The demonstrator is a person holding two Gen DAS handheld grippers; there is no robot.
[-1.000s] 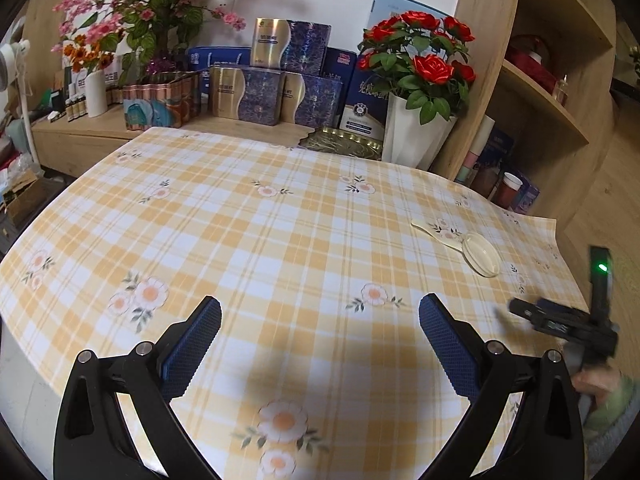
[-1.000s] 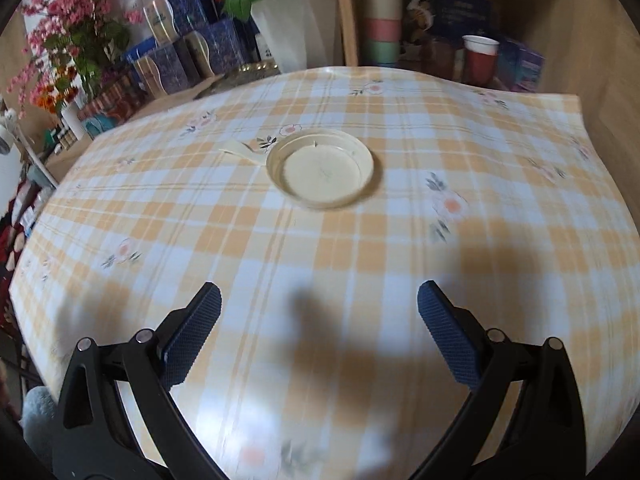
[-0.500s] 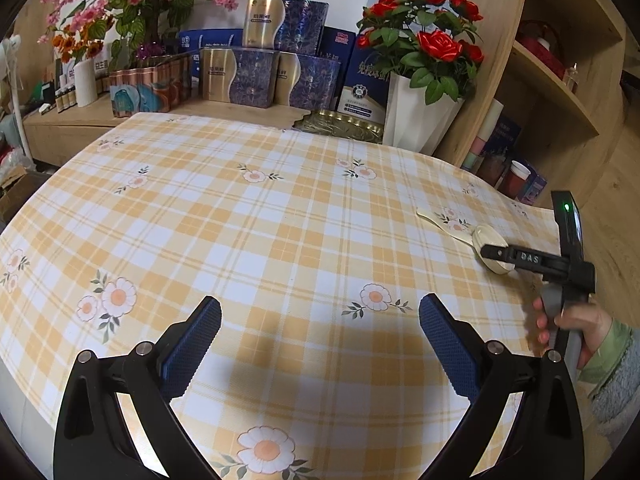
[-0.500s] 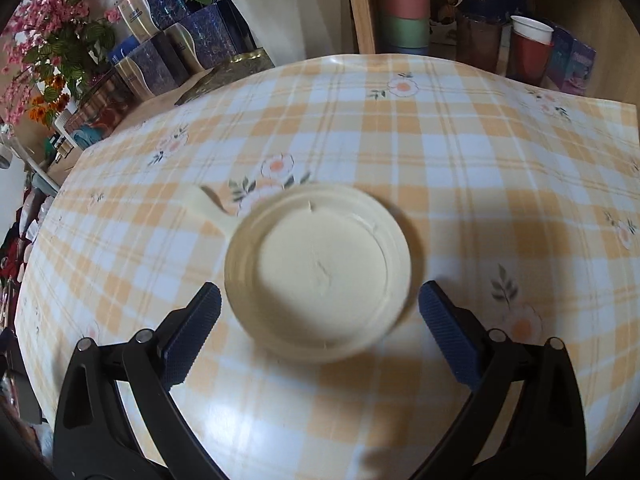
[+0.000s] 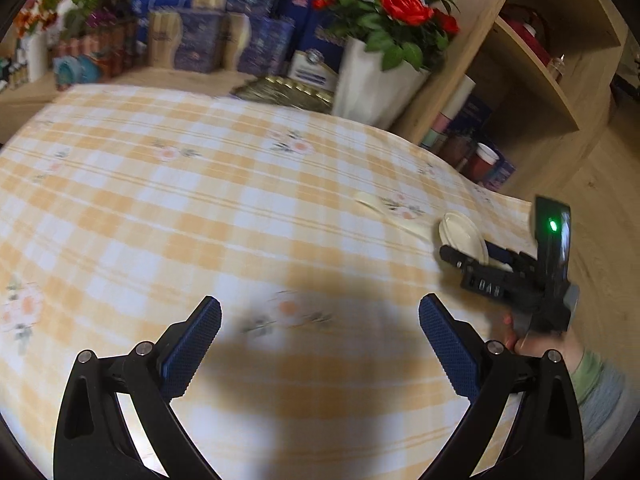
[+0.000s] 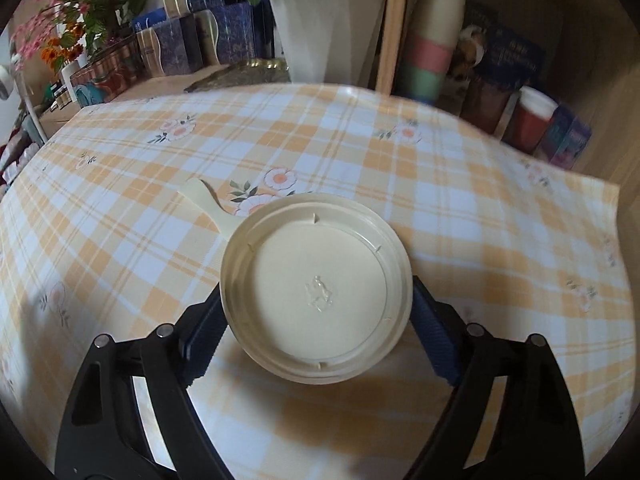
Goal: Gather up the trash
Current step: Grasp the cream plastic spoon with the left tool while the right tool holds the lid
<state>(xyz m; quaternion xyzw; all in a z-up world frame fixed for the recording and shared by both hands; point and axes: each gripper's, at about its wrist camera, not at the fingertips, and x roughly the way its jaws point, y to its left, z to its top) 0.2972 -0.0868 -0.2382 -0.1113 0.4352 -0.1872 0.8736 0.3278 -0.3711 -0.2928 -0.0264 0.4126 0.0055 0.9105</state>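
Observation:
A cream round plastic lid [image 6: 316, 292] lies on the yellow plaid tablecloth [image 6: 460, 208], with a cream plastic spoon [image 6: 208, 204] sticking out to its upper left. My right gripper [image 6: 316, 340] is open, its blue pads on either side of the lid's near half, close to its rim. In the left wrist view the lid [image 5: 462, 236] and spoon [image 5: 384, 210] lie at the table's right, with my right gripper [image 5: 476, 260] reaching around the lid. My left gripper [image 5: 320, 344] is open and empty above the tablecloth [image 5: 200, 208].
A white vase of red roses [image 5: 372, 80], stacked gift boxes [image 5: 224, 36] and pink flowers stand behind the table. A wooden shelf unit [image 5: 532, 72] with stacked cups [image 6: 432, 48] and a red cup [image 6: 532, 120] stands at the right edge.
My right gripper has moved forward so the lid now sits between its pads. My left gripper has shifted forward and right, with the view blurred by motion.

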